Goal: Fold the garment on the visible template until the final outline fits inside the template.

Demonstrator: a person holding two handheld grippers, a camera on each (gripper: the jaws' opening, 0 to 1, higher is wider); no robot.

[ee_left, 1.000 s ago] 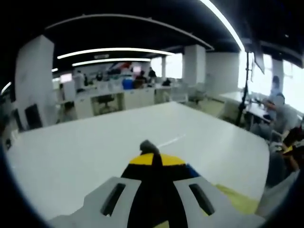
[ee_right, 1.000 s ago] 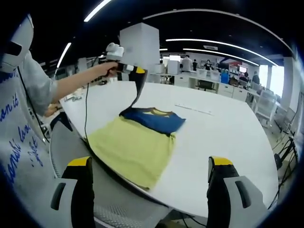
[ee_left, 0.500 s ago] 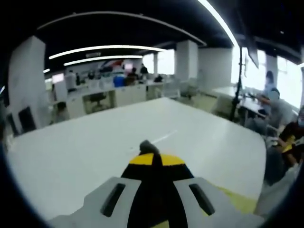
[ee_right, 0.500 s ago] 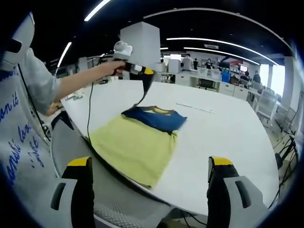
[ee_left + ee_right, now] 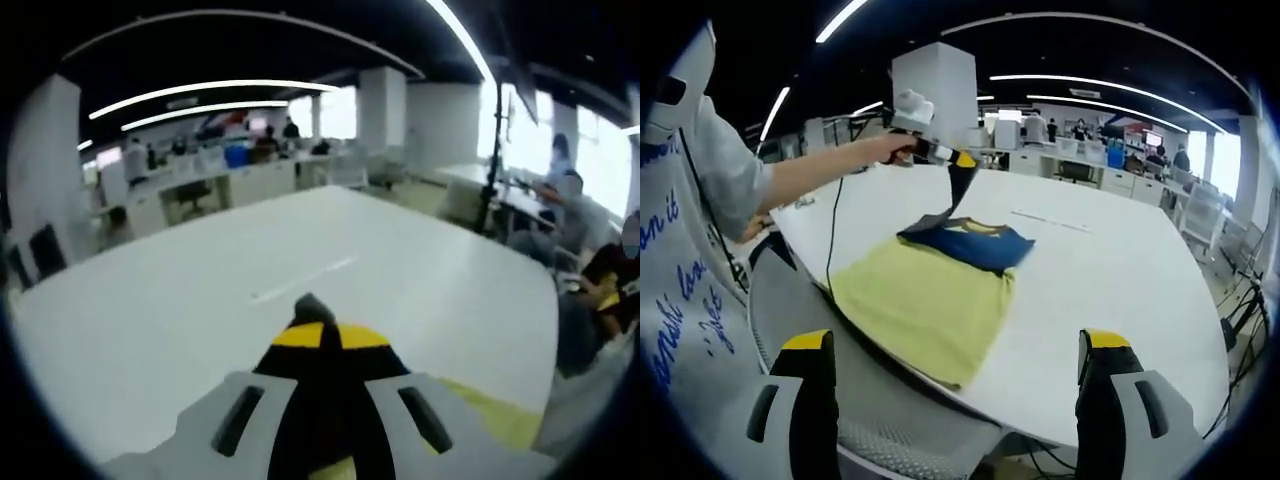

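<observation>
A garment lies flat at the near edge of the white table (image 5: 1120,270); its body is yellow (image 5: 925,305) and its far part is navy (image 5: 980,245). In the right gripper view a hand holds my left gripper (image 5: 962,162) above the navy part, shut on a dark navy sleeve (image 5: 956,195) that hangs lifted from it. In the left gripper view my left gripper (image 5: 320,330) has its jaws pressed together on dark fabric, with a corner of cloth (image 5: 310,303) poking out past the tips. My right gripper (image 5: 955,342) is open and empty, back from the table edge.
A thin line mark (image 5: 1050,221) sits on the table beyond the garment, also seen as a line mark (image 5: 300,281) ahead of the left gripper. A grey mesh chair (image 5: 900,435) stands under the near edge. A person's grey shirt (image 5: 680,280) is at the left. Desks and people stand behind.
The left gripper has carried the lifted navy sleeve to the right, over the garment's navy part. The right gripper has stayed open and still.
</observation>
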